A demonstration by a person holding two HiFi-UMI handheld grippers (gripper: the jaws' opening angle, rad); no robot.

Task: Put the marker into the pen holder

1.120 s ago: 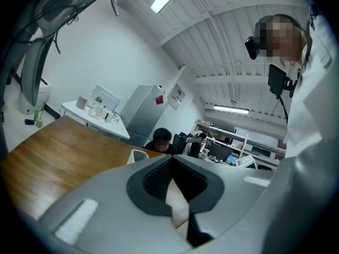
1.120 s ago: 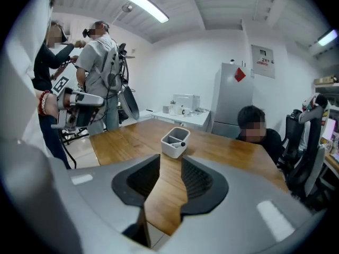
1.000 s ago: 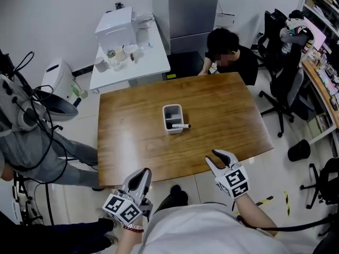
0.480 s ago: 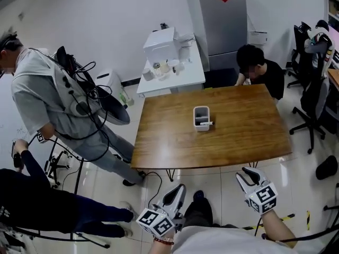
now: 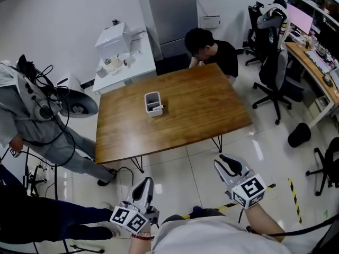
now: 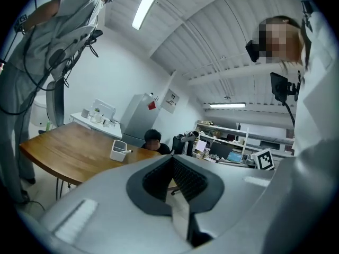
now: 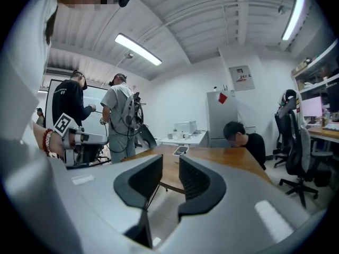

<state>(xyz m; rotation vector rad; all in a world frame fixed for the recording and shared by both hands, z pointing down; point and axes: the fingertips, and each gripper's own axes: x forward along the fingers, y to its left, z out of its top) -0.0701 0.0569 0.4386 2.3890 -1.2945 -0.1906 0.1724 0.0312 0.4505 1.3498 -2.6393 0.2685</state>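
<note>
Marker [image 5: 159,108] leaning rightward over the pen holder [image 5: 154,113] rim well ahead, the closed, empty left gripper [image 5: 145,184] hangs slightly nearer than the narrowly parted, empty right gripper [image 5: 225,162].

A wooden table [image 5: 201,105] on thin black legs stands mid-room on a glossy pale floor [image 5: 185,163]. Behind it: white walls [image 5: 58,20], a grey cabinet [image 5: 169,15] and a white side table [image 5: 132,67]. Black office chairs [image 5: 273,75] stand beside a cluttered desk [image 5: 310,57] at right. Strip lights [image 7: 139,49] run along the ribbed ceiling.
</note>
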